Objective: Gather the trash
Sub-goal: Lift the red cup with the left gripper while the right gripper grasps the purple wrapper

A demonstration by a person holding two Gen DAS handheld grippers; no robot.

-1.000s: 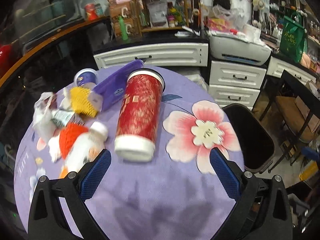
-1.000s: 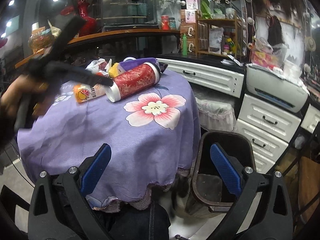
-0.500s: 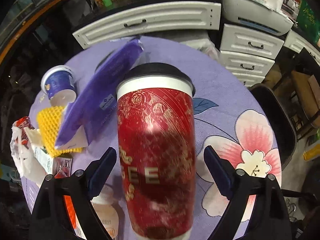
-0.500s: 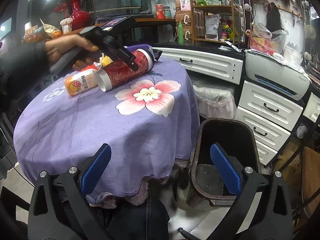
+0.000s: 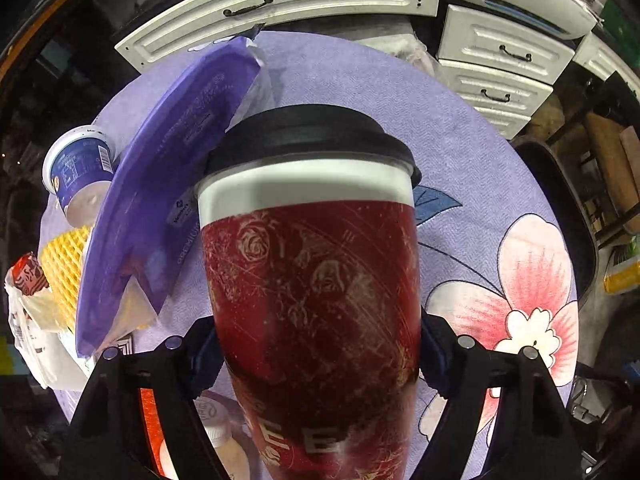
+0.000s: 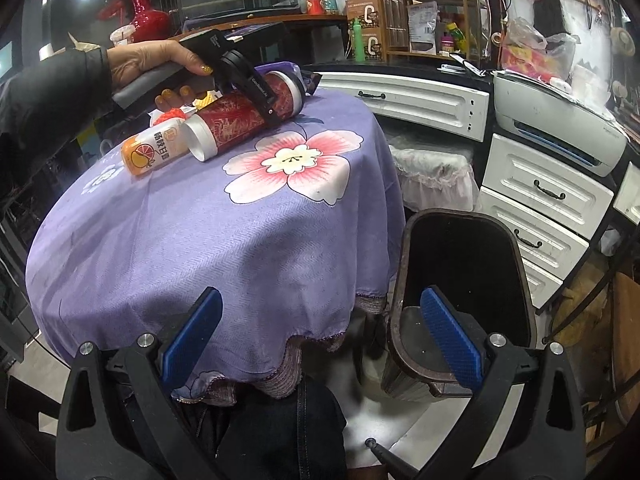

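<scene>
A tall red paper cup (image 5: 312, 300) with a black lid lies on its side on the purple flowered tablecloth (image 6: 200, 248). My left gripper (image 5: 316, 344) points steeply down over it. Its jaws are closing and the blue pads (image 5: 204, 354) sit against both sides of the cup. In the right wrist view a hand holds that gripper (image 6: 256, 88) astride the cup (image 6: 244, 116). My right gripper (image 6: 320, 336) hangs open and holds nothing, low at the table's near edge, beside the dark trash bin (image 6: 460, 280).
Left of the cup lie a purple packet (image 5: 168, 200), a blue yogurt tub (image 5: 80, 168), yellow foam netting (image 5: 64, 264), a white plastic bag (image 5: 28, 320) and an orange-labelled bottle (image 6: 154, 152). White drawers (image 6: 540, 192) and a printer (image 6: 560, 120) stand behind the bin.
My left gripper has swung down over the red cup and its jaws have narrowed onto the cup's sides. The right gripper has sunk slightly.
</scene>
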